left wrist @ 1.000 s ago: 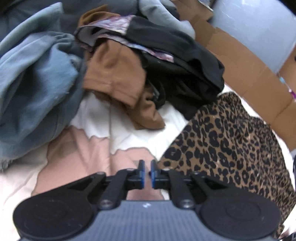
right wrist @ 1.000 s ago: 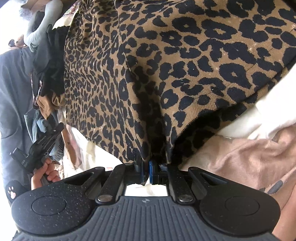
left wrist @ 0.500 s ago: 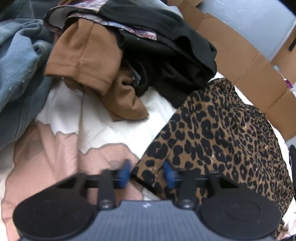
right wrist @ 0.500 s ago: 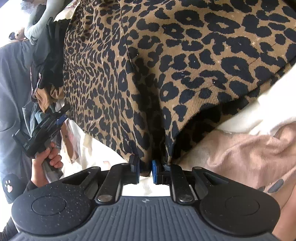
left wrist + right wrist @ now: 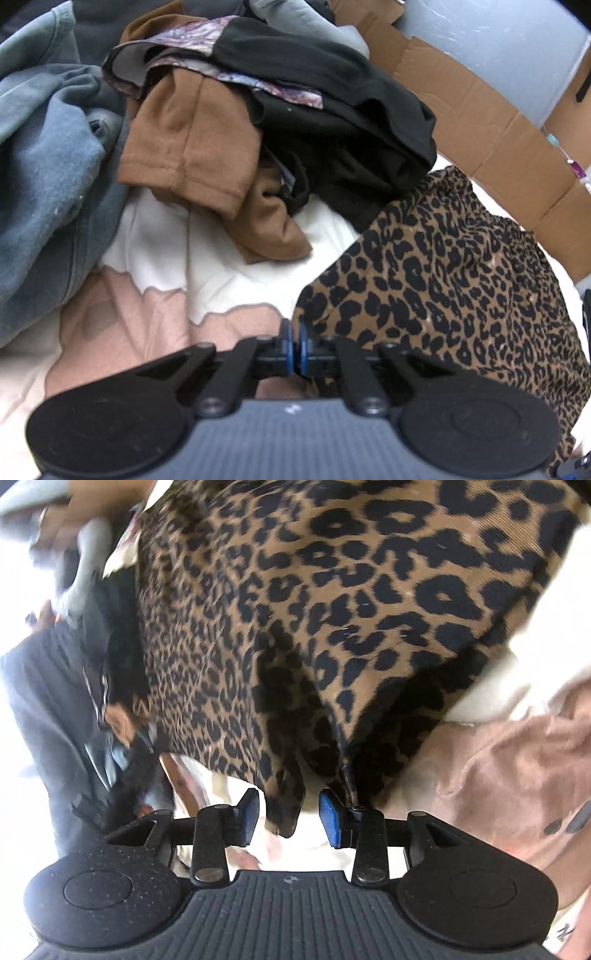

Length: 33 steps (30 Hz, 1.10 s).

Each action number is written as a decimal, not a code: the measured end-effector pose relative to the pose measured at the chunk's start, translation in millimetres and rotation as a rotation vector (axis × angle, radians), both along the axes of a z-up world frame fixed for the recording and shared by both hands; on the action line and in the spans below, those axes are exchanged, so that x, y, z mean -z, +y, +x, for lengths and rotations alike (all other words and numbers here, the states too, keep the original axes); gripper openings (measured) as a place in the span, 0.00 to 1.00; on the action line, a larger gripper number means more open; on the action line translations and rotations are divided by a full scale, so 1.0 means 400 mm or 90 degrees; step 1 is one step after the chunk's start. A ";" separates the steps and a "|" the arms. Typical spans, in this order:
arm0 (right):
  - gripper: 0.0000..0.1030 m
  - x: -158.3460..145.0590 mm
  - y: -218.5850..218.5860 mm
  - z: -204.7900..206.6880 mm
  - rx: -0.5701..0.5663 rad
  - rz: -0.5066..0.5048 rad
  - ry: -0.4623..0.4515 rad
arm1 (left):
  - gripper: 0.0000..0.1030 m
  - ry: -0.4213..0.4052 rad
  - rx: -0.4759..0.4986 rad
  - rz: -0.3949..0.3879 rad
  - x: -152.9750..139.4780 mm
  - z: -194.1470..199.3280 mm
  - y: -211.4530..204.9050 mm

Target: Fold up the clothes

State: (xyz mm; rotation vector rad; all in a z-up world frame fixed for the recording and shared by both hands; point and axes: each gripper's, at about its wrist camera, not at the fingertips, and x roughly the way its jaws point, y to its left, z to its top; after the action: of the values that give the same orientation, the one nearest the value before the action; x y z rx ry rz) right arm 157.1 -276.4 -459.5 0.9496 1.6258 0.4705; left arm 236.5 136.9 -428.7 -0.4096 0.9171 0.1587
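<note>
Left wrist camera is looking forward past its gripper [image 5: 294, 345], low and near; leopard-print garment [image 5: 461, 280] ahead-right. Right wrist camera is facing that garment [image 5: 314, 627] very close, just beyond its gripper [image 5: 289, 818]. Both are sharing it.

The left gripper [image 5: 294, 347] sits at 6 o'clock with its blue pads pressed together on the near corner of the leopard-print garment [image 5: 454, 280], which spreads toward 4 o'clock. A brown top [image 5: 192, 147] and black clothing [image 5: 347, 122] pile up at 12 o'clock, with blue denim [image 5: 40, 192] at 9 o'clock.
</note>
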 end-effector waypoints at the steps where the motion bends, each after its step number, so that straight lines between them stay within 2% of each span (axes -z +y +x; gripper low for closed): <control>1: 0.38 0.008 -0.001 0.000 0.011 -0.001 0.009 | 0.04 0.000 0.000 0.000 0.000 0.000 0.000; 3: 0.19 0.018 0.007 -0.001 0.014 -0.005 0.017 | 0.04 0.000 0.002 -0.001 -0.001 0.002 0.002; 4: 0.05 0.022 0.012 -0.002 0.012 -0.008 0.019 | 0.04 0.000 0.004 -0.001 -0.001 0.004 0.004; 7: 0.04 0.030 0.029 -0.005 0.001 -0.016 0.020 | 0.04 0.000 -0.001 0.001 -0.008 0.001 0.009; 14: 0.04 -0.003 0.095 -0.008 -0.120 -0.073 -0.072 | 0.03 0.011 -0.030 0.007 -0.014 0.005 0.023; 19: 0.04 -0.008 0.123 -0.016 -0.168 -0.089 -0.108 | 0.03 0.008 -0.036 0.016 -0.019 0.009 0.024; 22: 0.04 -0.013 0.119 -0.012 -0.188 -0.081 -0.109 | 0.03 0.006 -0.037 0.020 -0.027 0.008 0.025; 25: 0.08 -0.027 0.113 -0.013 -0.214 -0.080 -0.109 | 0.03 0.017 -0.031 0.024 -0.028 0.010 0.020; 27: 0.09 -0.045 0.105 -0.019 -0.230 -0.081 -0.123 | 0.11 0.023 -0.038 0.027 -0.033 0.008 0.018; 29: 0.25 -0.064 0.097 -0.024 -0.245 -0.082 -0.136 | 0.13 0.023 -0.049 0.027 -0.043 0.005 0.019; 31: 0.30 -0.084 0.091 -0.028 -0.262 -0.081 -0.152 | 0.13 0.016 -0.058 0.033 -0.057 0.001 0.018; 33: 0.30 -0.109 0.093 -0.029 -0.280 -0.071 -0.178 | 0.16 0.011 -0.058 0.043 -0.073 0.001 0.011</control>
State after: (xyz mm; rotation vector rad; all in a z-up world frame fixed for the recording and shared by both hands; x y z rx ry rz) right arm 145.5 -239.4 -415.9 0.4151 1.5818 0.7674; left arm 237.1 141.2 -399.6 -0.3885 0.9076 0.2757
